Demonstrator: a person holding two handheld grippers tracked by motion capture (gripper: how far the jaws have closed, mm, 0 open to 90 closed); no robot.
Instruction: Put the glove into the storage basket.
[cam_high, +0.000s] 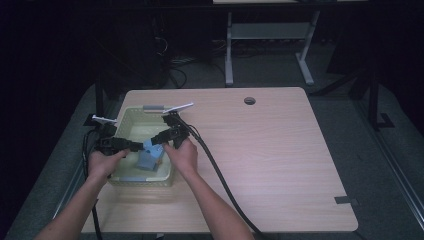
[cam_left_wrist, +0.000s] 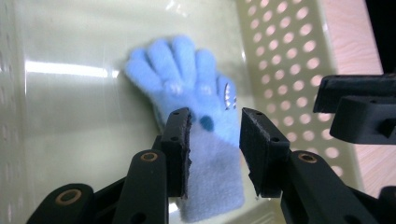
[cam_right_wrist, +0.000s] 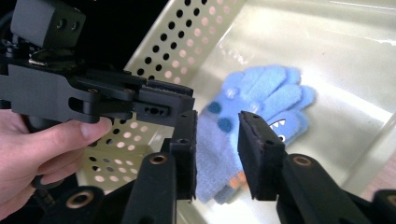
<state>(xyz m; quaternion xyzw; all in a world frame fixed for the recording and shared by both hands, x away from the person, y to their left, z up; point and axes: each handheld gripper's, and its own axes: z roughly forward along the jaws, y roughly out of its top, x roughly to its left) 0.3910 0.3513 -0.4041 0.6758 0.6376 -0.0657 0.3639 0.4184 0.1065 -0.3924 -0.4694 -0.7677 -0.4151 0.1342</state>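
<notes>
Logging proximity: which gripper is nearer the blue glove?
Too close to call: the left gripper and right gripper both hover open just over the blue glove, one on each side.

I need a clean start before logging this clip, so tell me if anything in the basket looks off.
Nothing stands out. One blue glove lies flat on the floor of the pale perforated basket, fingers spread and cuff toward the left tool. The right tool hangs open above it too. No spill or damage is visible.

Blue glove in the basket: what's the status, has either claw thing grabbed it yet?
Both grippers open, left gripper and right gripper above the blue glove. Glove lies flat in the basket, not gripped. Nothing in the way.
</notes>
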